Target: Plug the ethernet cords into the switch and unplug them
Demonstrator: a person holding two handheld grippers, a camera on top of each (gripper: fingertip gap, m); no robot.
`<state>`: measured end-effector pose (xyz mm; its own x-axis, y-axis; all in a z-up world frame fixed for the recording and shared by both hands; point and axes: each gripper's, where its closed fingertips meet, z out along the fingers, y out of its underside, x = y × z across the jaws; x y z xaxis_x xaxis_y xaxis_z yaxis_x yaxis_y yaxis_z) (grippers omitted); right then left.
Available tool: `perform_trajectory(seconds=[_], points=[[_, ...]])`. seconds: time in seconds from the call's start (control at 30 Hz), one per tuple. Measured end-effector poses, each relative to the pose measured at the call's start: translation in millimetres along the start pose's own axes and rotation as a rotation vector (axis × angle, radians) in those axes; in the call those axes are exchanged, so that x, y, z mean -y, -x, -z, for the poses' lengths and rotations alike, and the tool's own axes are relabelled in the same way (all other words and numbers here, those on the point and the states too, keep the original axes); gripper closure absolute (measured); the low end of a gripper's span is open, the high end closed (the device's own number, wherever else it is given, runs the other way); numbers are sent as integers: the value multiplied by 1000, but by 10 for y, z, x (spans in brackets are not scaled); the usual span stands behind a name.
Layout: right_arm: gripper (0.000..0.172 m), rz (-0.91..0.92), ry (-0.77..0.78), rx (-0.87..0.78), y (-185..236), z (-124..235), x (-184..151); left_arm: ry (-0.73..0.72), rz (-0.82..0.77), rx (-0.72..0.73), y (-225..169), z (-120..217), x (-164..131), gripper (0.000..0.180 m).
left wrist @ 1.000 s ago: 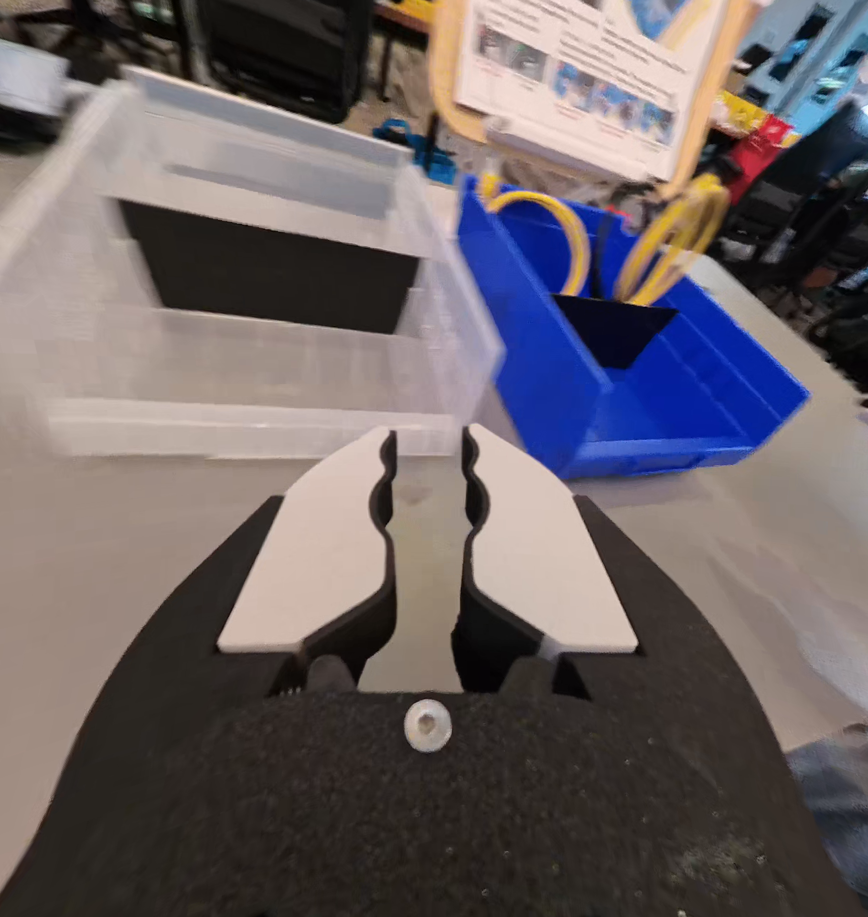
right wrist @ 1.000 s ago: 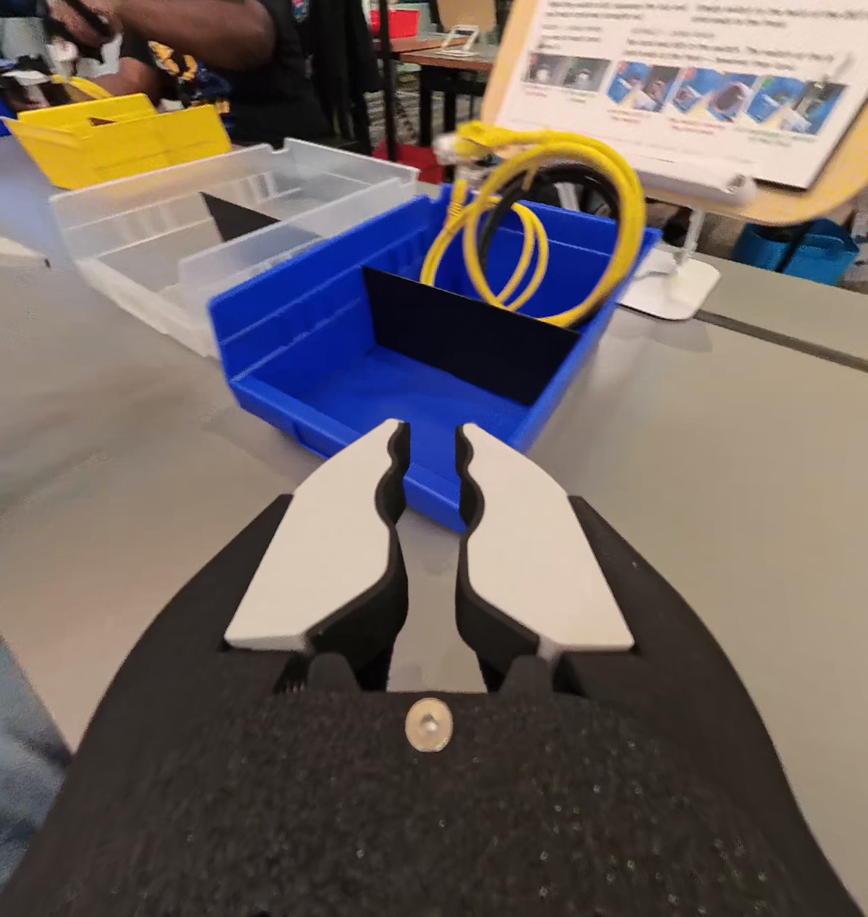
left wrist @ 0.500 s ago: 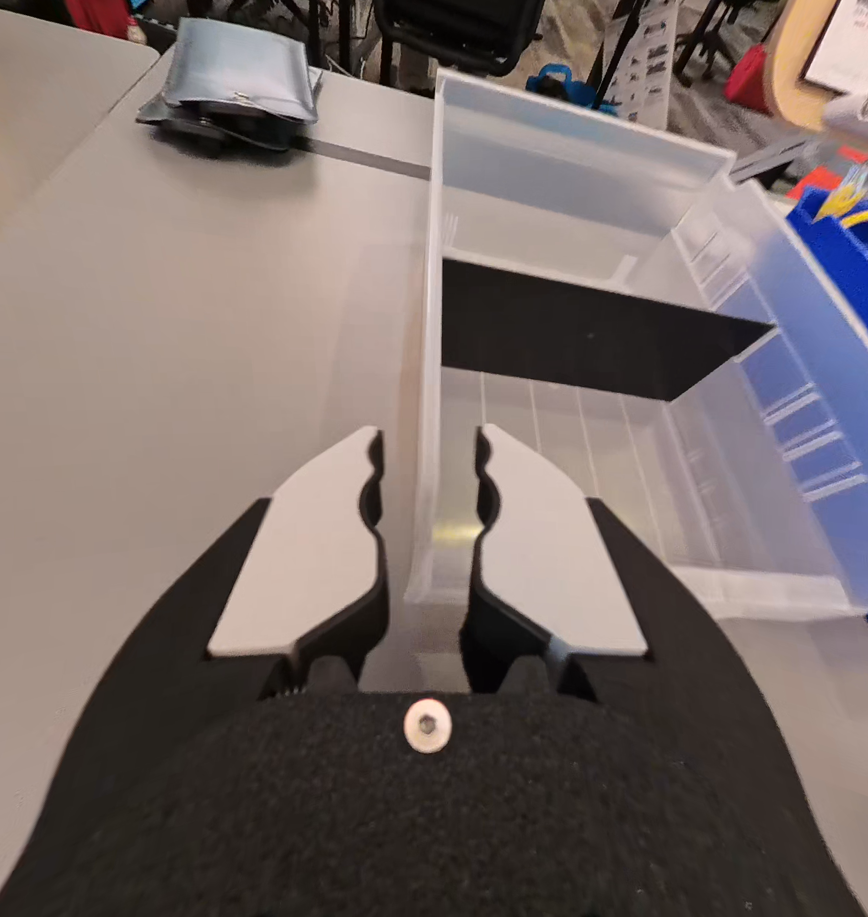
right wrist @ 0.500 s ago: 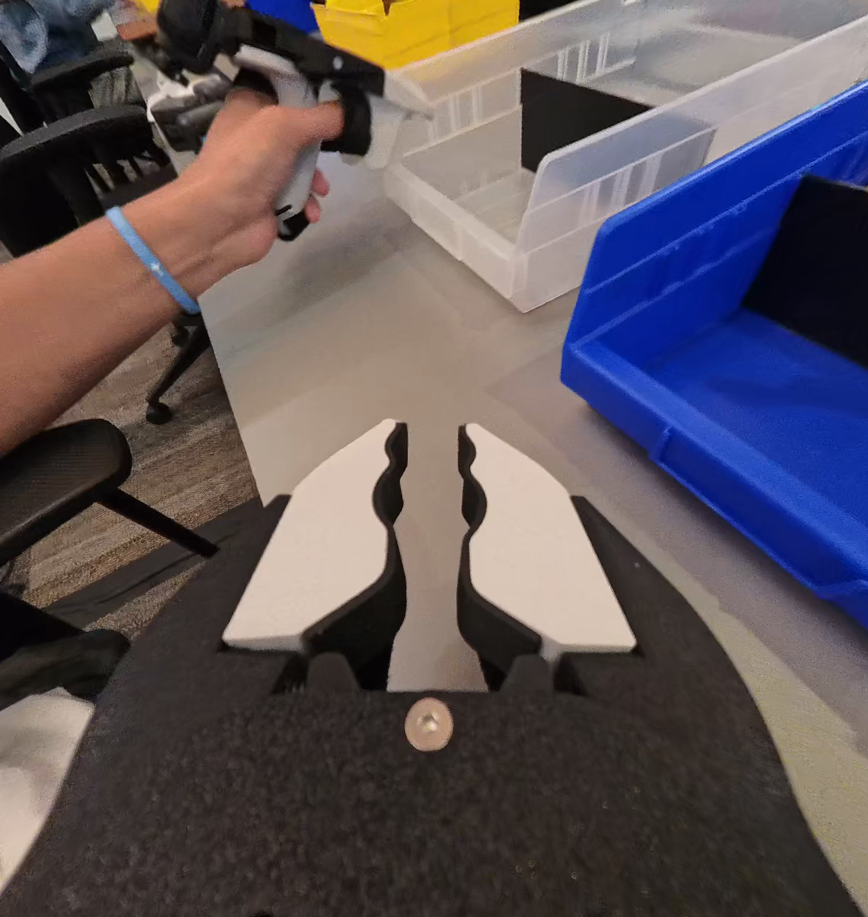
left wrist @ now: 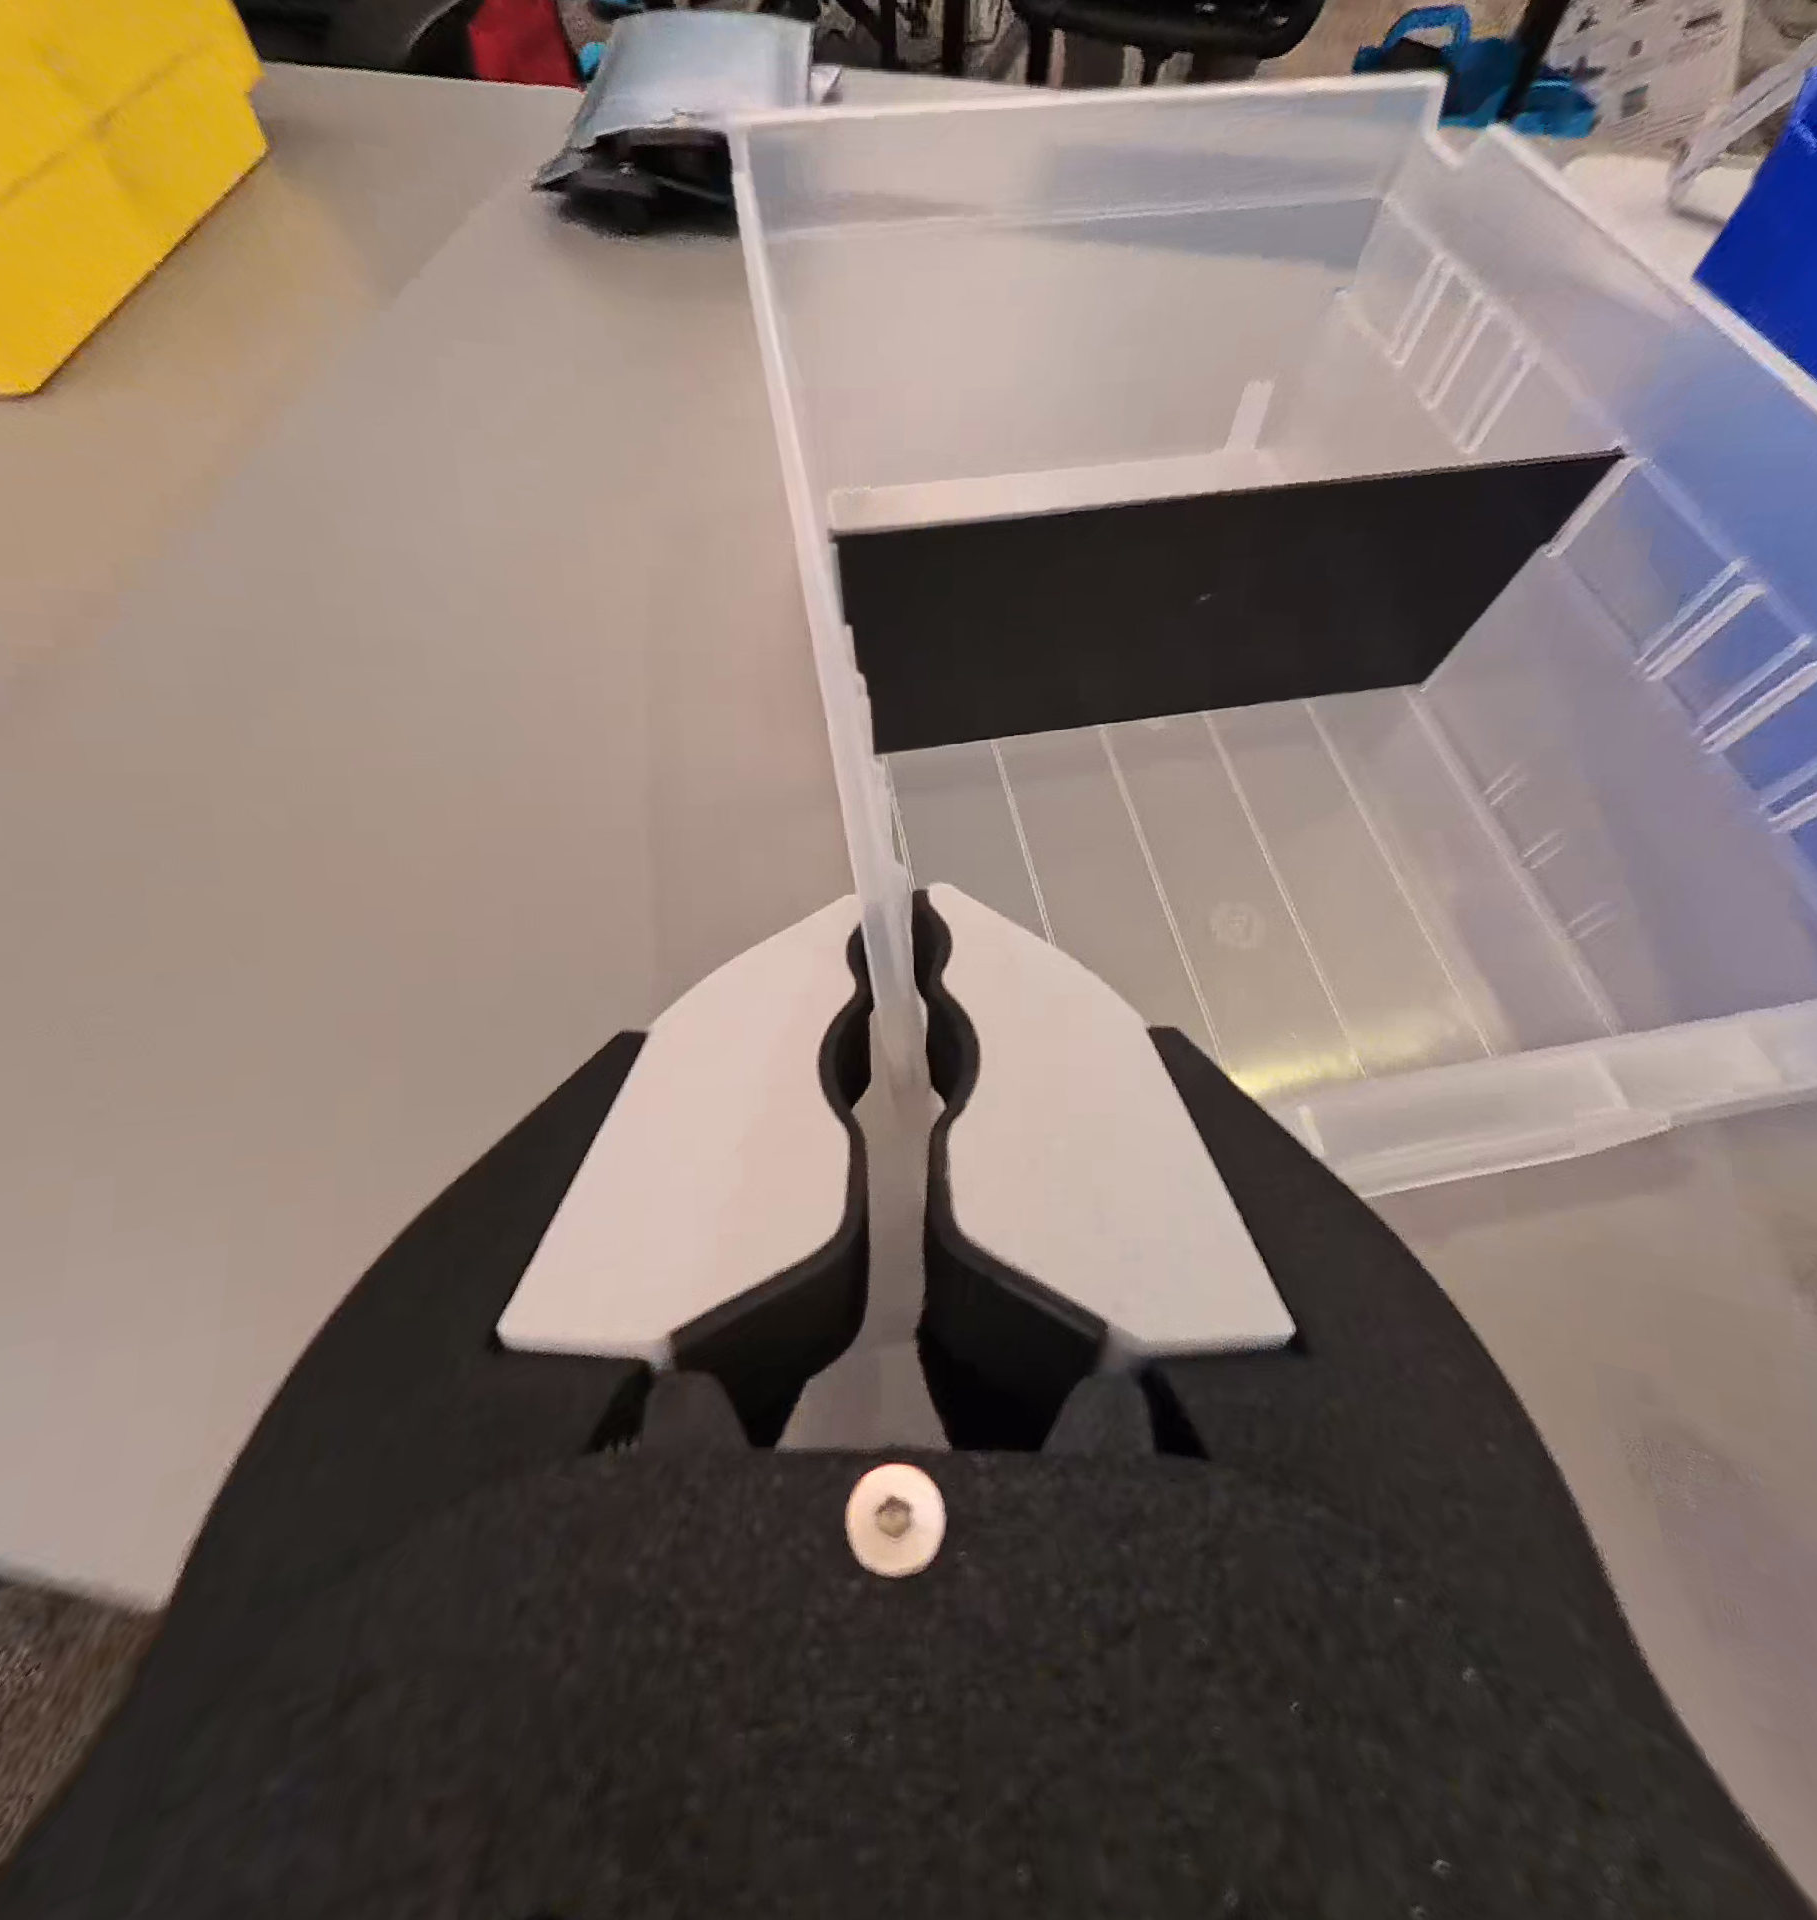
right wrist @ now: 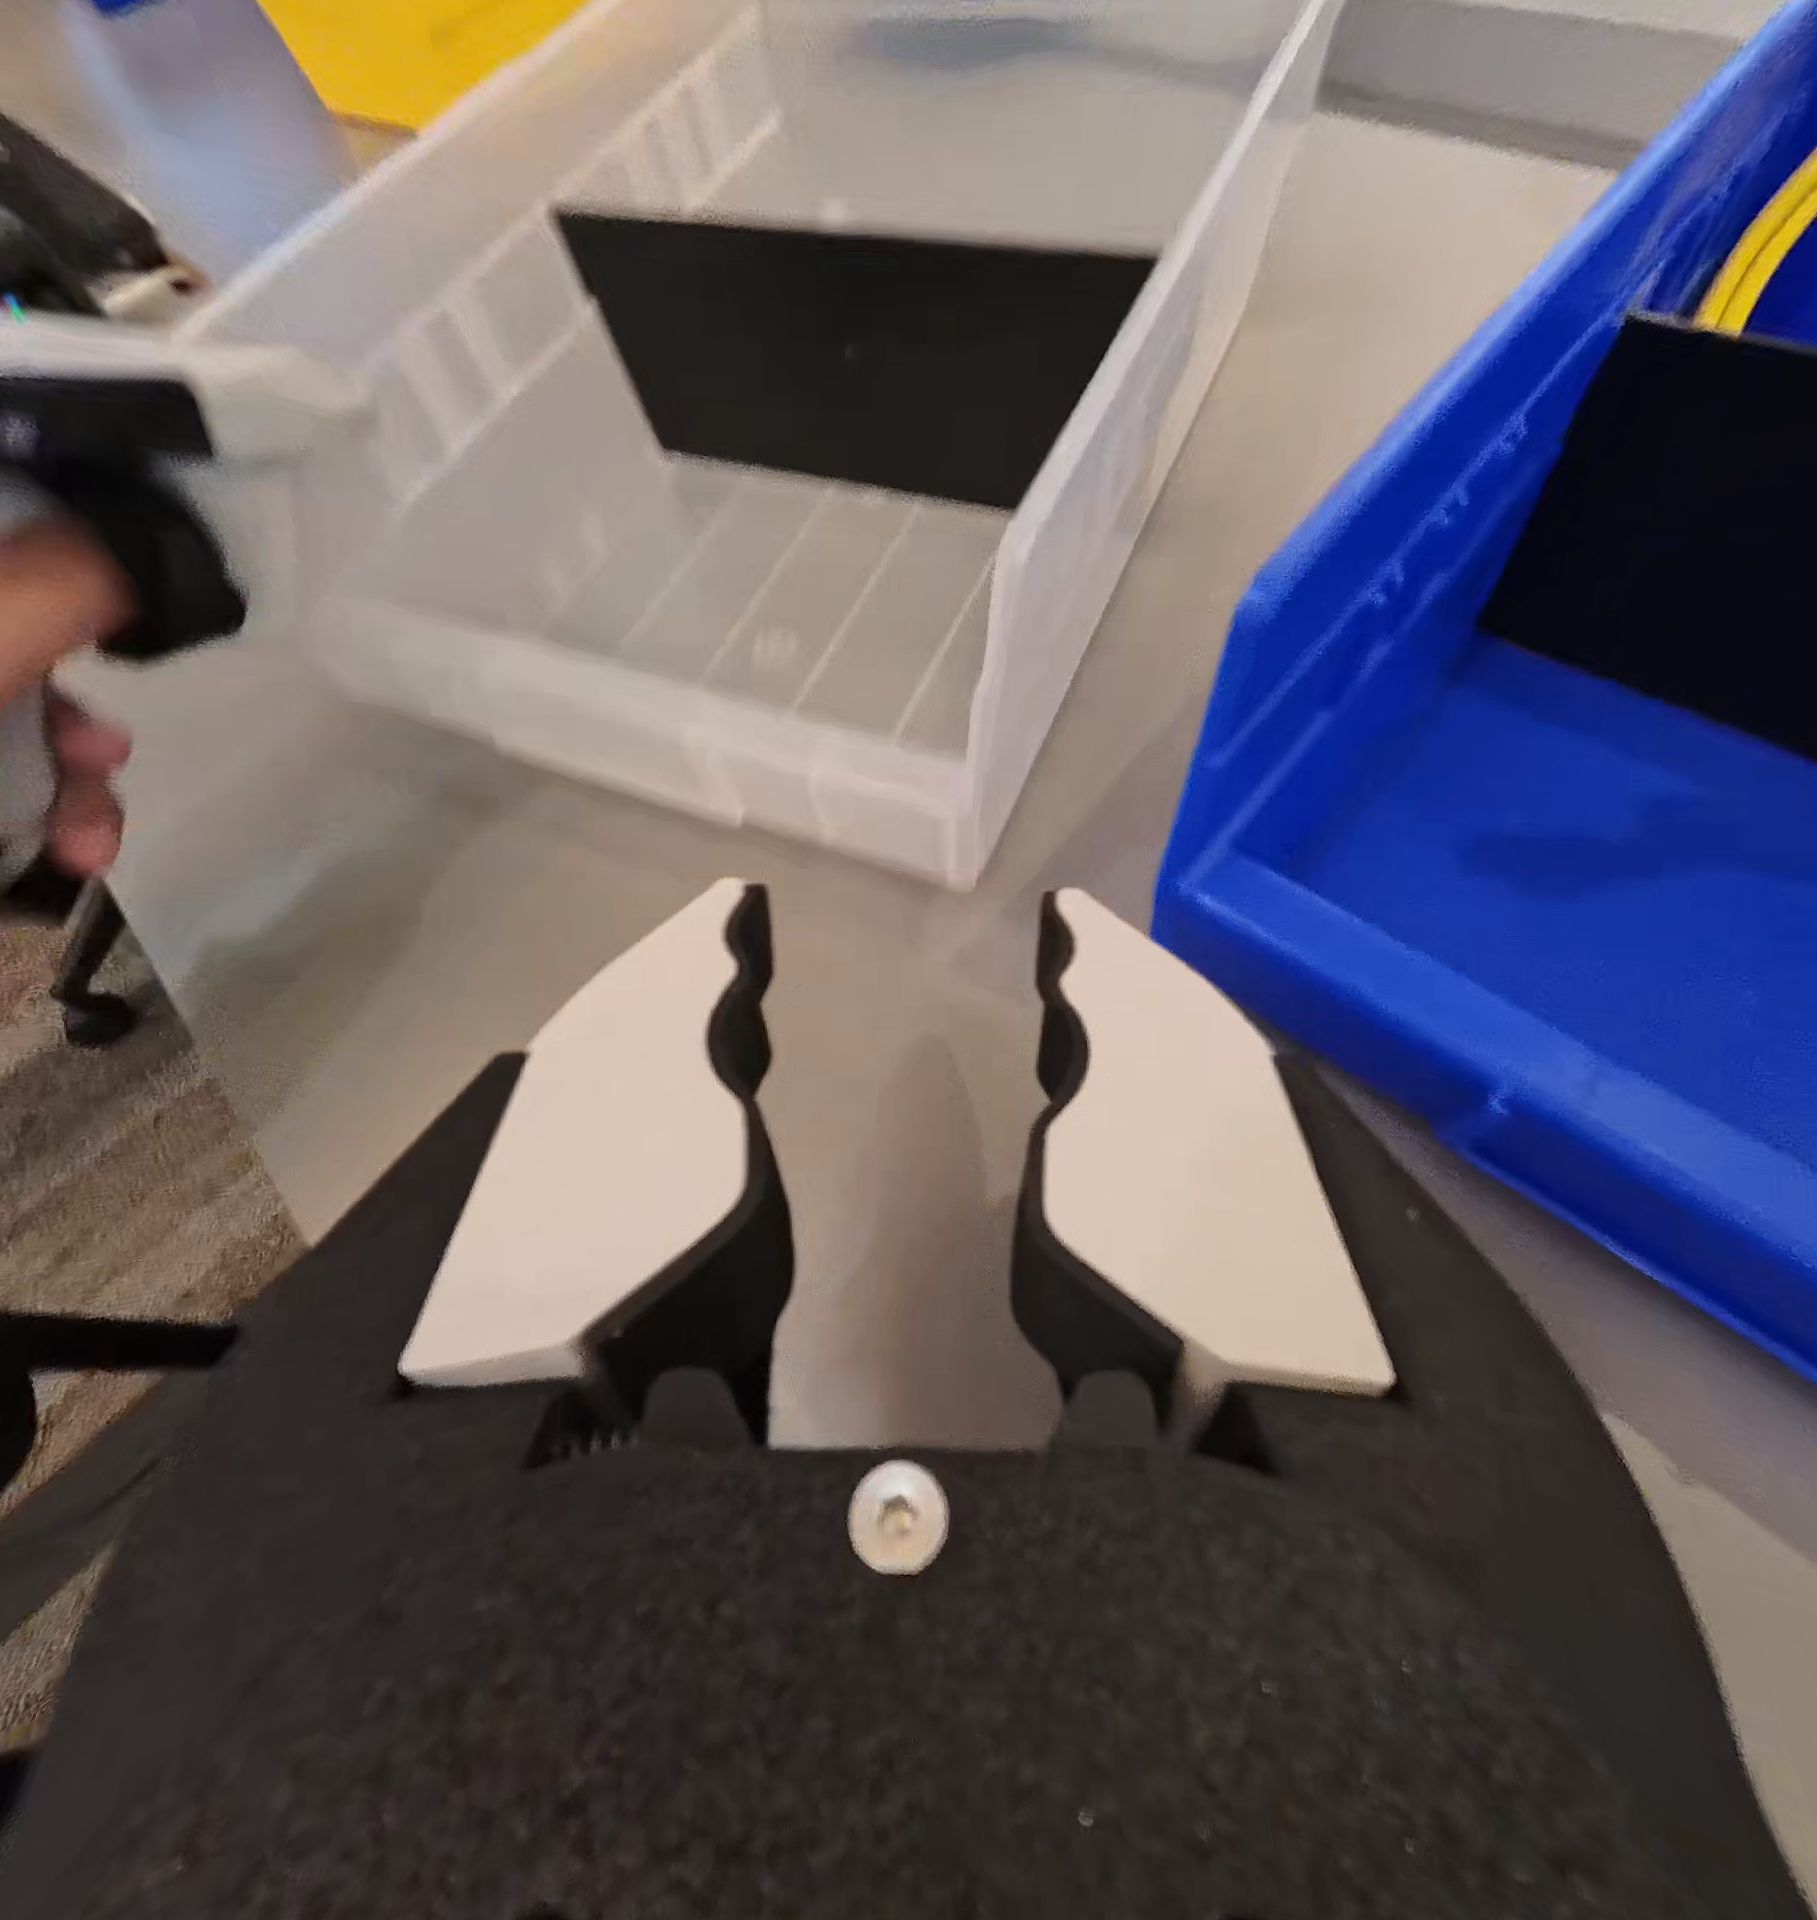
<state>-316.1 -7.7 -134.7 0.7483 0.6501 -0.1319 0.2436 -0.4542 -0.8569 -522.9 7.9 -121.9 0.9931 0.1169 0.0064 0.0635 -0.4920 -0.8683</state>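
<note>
Clamped on the thin left side wall of a translucent plastic bin, the left gripper is shown with both black, wavy-profiled pads pressed against the wall near the bin's low front lip. White flat plates cap the fingers, which are seated in a black, grainy-textured body fastened by a single pale screw. The bin is rectangular, with ribbed inner walls and a ridged floor, and is divided crosswise by a matte black divider. It is set on a smooth grey table.

The right gripper is held wide apart above bare tabletop, nothing being gripped; its fingertips are just short of the clear bin's front right corner. A glossy blue plastic bin is placed just to the right of the clear one, with its own black divider.

Of the task's objects, only a curved length of yellow ethernet cord is seen, behind that divider in the rear compartment of the blue bin. The switch cannot be made out in either view.

A yellow bin is seen at the far left of the table.
</note>
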Motion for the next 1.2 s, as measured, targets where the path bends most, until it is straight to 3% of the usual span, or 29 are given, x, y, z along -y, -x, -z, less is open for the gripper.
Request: perform_trajectory(seconds=[0.13,0.17,0.23,0.3,0.43,0.57,0.73,0.87,0.97,1.07,1.2], points=[[105,27,-39,-23,139,-97,85,3,13,6,-41,401,-229,176],[115,38,-42,-40,154,-106,96,4,15,-6,-69,478,-274,176],[163,75,-25,-171,31,-63,98,-2,-11,-4,-97,611,-331,175],[166,107,-8,-190,71,-14,116,-17,-65,67,-84,774,-318,176],[167,98,-132,-167,163,247,490,-194,-106,136,-140,1204,117,176],[167,137,-288,-239,-24,829,1116,-346,-148,90,-508,1454,810,176],[167,118,-386,-432,-818,1754,1624,-456,-181,-83,-1559,1414,1600,176],[167,113,-395,-637,-1600,2606,1627,-477,-158,-288,-2701,1292,1810,176],[168,32,-366,-771,-2286,3189,1353,-428,-207,-411,-3682,1167,1666,174],[169,-50,-309,-875,-2978,3626,897,-332,-267,-518,-4592,977,1325,172],[169,-112,-170,-934,-3694,3814,314,-192,-292,-571,-5371,633,866,172]])
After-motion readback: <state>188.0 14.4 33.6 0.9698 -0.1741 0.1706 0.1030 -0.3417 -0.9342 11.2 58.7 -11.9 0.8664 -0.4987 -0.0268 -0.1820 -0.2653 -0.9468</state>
